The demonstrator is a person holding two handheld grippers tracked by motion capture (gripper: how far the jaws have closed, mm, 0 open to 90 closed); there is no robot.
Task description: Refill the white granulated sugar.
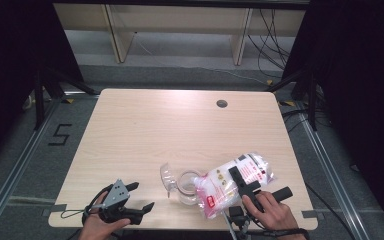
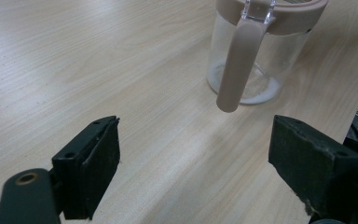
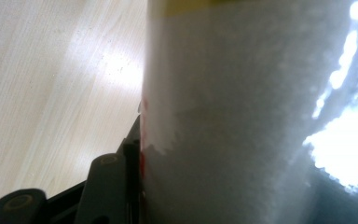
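Note:
A clear jar (image 1: 185,187) with a beige rim stands near the table's front edge, its transparent lid flap (image 1: 167,176) tipped open to the left. My right gripper (image 1: 240,181) is shut on a plastic bag of white powder (image 1: 235,182), which leans with its lower end at the jar's mouth. In the right gripper view the bag (image 3: 242,116) presses against the left finger (image 3: 114,186). My left gripper (image 1: 142,196) rests open at the front left, apart from the jar. Between its wide jaws, the left gripper view shows the jar (image 2: 270,56), its beige handle (image 2: 237,65) and some white powder (image 2: 261,95) on the bottom.
A dark round cable hole (image 1: 222,103) sits near the table's far edge. The wooden table (image 1: 180,130) stretches bare behind the jar. Black stands and cables flank it on both sides, and a "5" (image 1: 60,135) is marked on the floor at left.

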